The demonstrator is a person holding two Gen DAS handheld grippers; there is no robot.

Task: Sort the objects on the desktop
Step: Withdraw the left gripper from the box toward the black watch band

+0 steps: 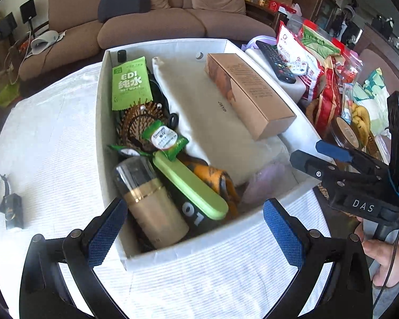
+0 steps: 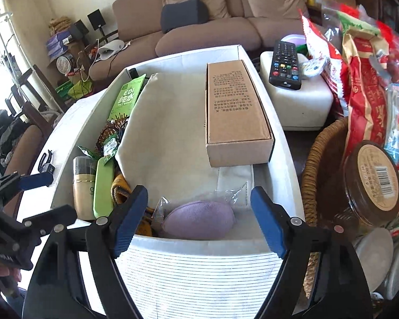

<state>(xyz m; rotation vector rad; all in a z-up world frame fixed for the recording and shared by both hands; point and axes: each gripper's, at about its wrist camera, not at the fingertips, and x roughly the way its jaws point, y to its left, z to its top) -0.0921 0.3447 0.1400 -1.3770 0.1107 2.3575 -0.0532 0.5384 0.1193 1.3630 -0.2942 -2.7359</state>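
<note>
A white storage box (image 1: 101,122) (image 2: 284,143) sits on the white striped tablecloth, filled with items. Inside are a brown carton (image 1: 250,93) (image 2: 236,111), a beige cloth pouch (image 1: 207,111) (image 2: 170,138), a green wet-wipes pack (image 1: 131,85), a wooden hairbrush (image 1: 138,125), a gold bottle (image 1: 151,204), a green case (image 1: 191,183) and a bagged purple sponge (image 2: 199,220). My left gripper (image 1: 195,235) is open and empty at the box's near edge. My right gripper (image 2: 199,219) is open and empty at the box's near right corner.
A small black watch-like object (image 1: 9,202) (image 2: 45,163) lies on the cloth left of the box. A remote (image 2: 284,63) rests on a white case to the right. A wicker basket (image 2: 316,159) with snack bags and a brown jar (image 2: 372,183) stands right.
</note>
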